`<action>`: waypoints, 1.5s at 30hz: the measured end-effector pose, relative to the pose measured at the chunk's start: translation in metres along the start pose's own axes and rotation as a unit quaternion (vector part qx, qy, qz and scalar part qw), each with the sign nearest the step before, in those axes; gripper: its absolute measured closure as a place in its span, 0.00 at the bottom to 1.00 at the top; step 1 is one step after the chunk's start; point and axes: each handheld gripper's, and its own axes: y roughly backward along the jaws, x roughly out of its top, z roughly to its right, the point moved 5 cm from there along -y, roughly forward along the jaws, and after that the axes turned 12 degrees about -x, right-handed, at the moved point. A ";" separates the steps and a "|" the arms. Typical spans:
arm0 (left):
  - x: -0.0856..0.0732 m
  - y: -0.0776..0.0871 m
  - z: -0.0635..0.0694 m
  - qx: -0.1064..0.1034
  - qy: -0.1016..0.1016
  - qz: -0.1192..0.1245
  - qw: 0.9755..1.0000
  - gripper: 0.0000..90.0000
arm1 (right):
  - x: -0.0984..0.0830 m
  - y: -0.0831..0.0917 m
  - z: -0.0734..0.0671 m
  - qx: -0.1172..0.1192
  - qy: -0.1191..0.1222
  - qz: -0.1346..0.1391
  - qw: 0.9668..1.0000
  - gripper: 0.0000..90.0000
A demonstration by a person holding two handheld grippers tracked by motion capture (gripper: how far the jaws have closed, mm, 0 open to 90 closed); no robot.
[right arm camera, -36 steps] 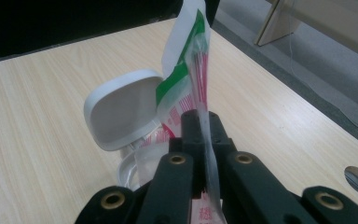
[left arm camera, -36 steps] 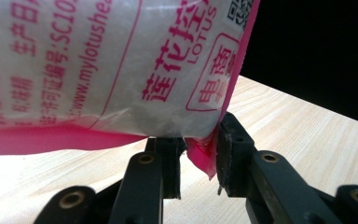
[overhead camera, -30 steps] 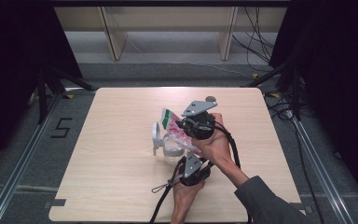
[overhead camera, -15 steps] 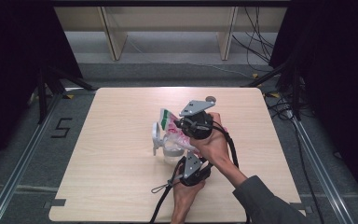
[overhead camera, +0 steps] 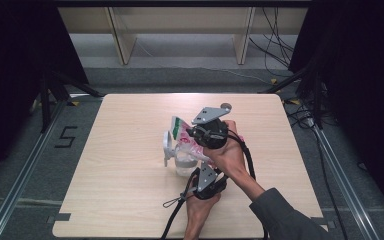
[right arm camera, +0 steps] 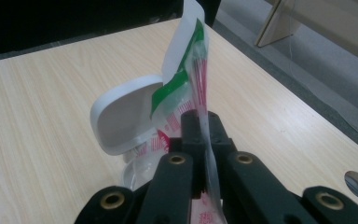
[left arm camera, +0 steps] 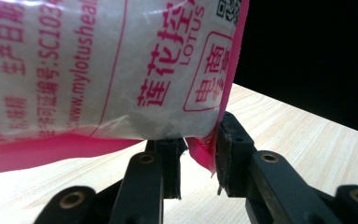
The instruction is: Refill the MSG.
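While the right hand-held gripper (right arm camera: 200, 135) stays clamped on the bag (overhead camera: 186, 136) above the jar (overhead camera: 182, 159) on the counter (overhead camera: 120, 165), the left hand-held gripper (left arm camera: 198, 154) apparently pinches its pink lower corner.

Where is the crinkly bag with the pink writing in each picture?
High view: the bag is mid-table, just left of the right tool.
Left gripper view: the bag covers the upper left, above the left tool.
Right gripper view: the bag stands upright at centre, pinched.
Shared landmark: the wooden table.
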 end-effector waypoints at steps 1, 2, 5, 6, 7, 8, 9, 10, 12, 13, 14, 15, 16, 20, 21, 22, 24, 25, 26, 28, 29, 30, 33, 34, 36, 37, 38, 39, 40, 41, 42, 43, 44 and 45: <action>-0.001 0.000 0.000 0.000 -0.003 -0.005 1.000 0.81 | 0.000 0.000 0.000 0.000 -0.001 -0.004 1.000 1.00; -0.001 -0.001 0.000 0.001 0.000 -0.001 1.000 0.81 | -0.001 -0.001 -0.002 -0.004 -0.004 -0.005 1.000 1.00; 0.001 0.000 0.000 0.001 -0.001 0.002 1.000 0.81 | -0.001 0.000 -0.003 0.001 0.000 -0.009 1.000 1.00; 0.001 0.000 0.000 0.002 -0.001 0.002 1.000 0.81 | 0.000 0.000 -0.003 0.001 0.001 -0.008 1.000 1.00; 0.001 0.000 0.000 0.001 0.000 0.002 1.000 0.81 | 0.001 -0.001 -0.003 0.001 0.001 -0.007 1.000 1.00; 0.001 0.000 0.000 0.001 -0.001 0.002 1.000 0.81 | 0.001 -0.002 -0.003 0.000 0.009 -0.004 1.000 1.00; 0.001 0.000 0.001 0.001 -0.001 0.003 1.000 0.81 | 0.000 -0.002 -0.005 -0.001 0.004 -0.008 1.000 1.00; 0.001 0.000 0.001 0.001 -0.001 0.004 1.000 0.81 | 0.001 -0.002 -0.004 0.000 0.014 -0.008 1.000 1.00; 0.002 0.001 0.001 0.001 0.000 0.005 1.000 0.81 | 0.002 -0.002 -0.005 -0.004 0.002 -0.006 1.000 1.00; 0.002 0.001 0.001 0.001 0.000 0.005 1.000 0.81 | 0.002 -0.001 -0.005 0.001 -0.001 -0.011 1.000 1.00; 0.002 0.001 0.001 0.000 0.000 0.005 1.000 0.81 | 0.002 -0.001 -0.005 0.003 0.003 -0.010 1.000 1.00; 0.002 0.000 0.001 -0.002 0.002 0.006 1.000 0.81 | 0.002 -0.001 -0.004 -0.001 0.005 -0.008 1.000 1.00; 0.002 0.000 0.001 -0.003 0.002 0.007 1.000 0.81 | 0.002 -0.002 -0.005 -0.005 0.001 -0.006 1.000 1.00; 0.003 0.001 0.002 -0.003 0.000 0.007 1.000 0.81 | 0.003 -0.002 -0.003 -0.004 0.002 -0.003 1.000 1.00; 0.002 0.001 0.002 -0.004 0.001 0.007 1.000 0.81 | 0.003 -0.002 -0.004 -0.002 0.000 -0.009 1.000 1.00; 0.002 0.001 0.002 -0.004 0.001 0.008 1.000 0.81 | 0.003 -0.003 -0.004 0.001 0.009 -0.010 1.000 1.00; 0.003 0.001 0.002 -0.004 0.001 0.012 1.000 0.81 | 0.003 -0.003 -0.004 0.000 0.007 -0.011 1.000 1.00; 0.004 0.001 0.003 -0.004 0.002 0.014 1.000 0.81 | 0.004 -0.003 -0.004 -0.004 0.001 -0.006 1.000 1.00; 0.004 0.001 0.003 -0.004 0.002 0.014 1.000 0.81 | 0.005 -0.004 -0.003 -0.003 0.008 -0.002 1.000 1.00; 0.004 0.001 0.002 -0.004 0.001 0.014 1.000 0.81 | 0.005 -0.004 -0.004 -0.002 0.009 -0.003 1.000 1.00; 0.004 0.001 0.002 -0.004 0.000 0.012 1.000 0.81 | 0.005 -0.004 -0.004 -0.002 0.007 -0.008 1.000 1.00; 0.004 0.002 0.002 -0.004 0.001 0.013 1.000 0.81 | 0.005 -0.004 -0.005 -0.003 0.003 -0.007 1.000 1.00; 0.004 0.002 0.003 -0.008 -0.002 0.012 1.000 0.81 | 0.005 -0.004 -0.004 -0.003 0.002 -0.005 1.000 1.00; 0.004 0.002 0.003 -0.009 -0.002 0.012 1.000 0.81 | 0.005 -0.003 -0.004 -0.004 0.003 -0.004 1.000 1.00; 0.004 0.001 0.004 -0.009 -0.002 0.014 1.000 0.81 | 0.005 -0.003 -0.004 -0.005 0.009 -0.005 1.000 1.00; 0.004 0.001 0.004 -0.009 -0.002 0.014 1.000 0.81 | 0.005 -0.002 -0.003 -0.003 0.012 -0.003 1.000 1.00; 0.005 0.001 0.004 -0.009 -0.003 0.014 1.000 0.81 | 0.005 -0.001 -0.003 -0.002 0.007 -0.006 1.000 1.00; 0.005 0.001 0.004 -0.009 -0.003 0.013 1.000 0.81 | 0.005 -0.001 -0.002 -0.005 0.005 -0.003 1.000 1.00; 0.004 0.001 0.004 -0.009 -0.003 0.013 1.000 0.81 | 0.005 -0.002 -0.001 -0.004 0.008 -0.002 1.000 1.00; 0.004 0.001 0.004 -0.008 -0.002 0.013 1.000 0.81 | 0.005 -0.002 -0.001 -0.004 0.009 -0.002 1.000 1.00; 0.004 0.001 0.004 -0.008 -0.003 0.013 1.000 0.81 | 0.005 -0.002 -0.001 -0.005 0.010 -0.003 1.000 1.00; 0.004 0.001 0.004 -0.009 -0.003 0.013 1.000 0.81 | 0.005 -0.002 -0.001 -0.005 0.010 -0.003 1.000 1.00; 0.005 0.001 0.004 -0.009 -0.003 0.014 1.000 0.81 | 0.005 -0.002 -0.001 -0.006 0.010 -0.002 1.000 1.00; 0.005 0.001 0.004 -0.009 -0.003 0.014 1.000 0.81 | 0.005 -0.002 -0.001 -0.005 0.007 -0.001 1.000 1.00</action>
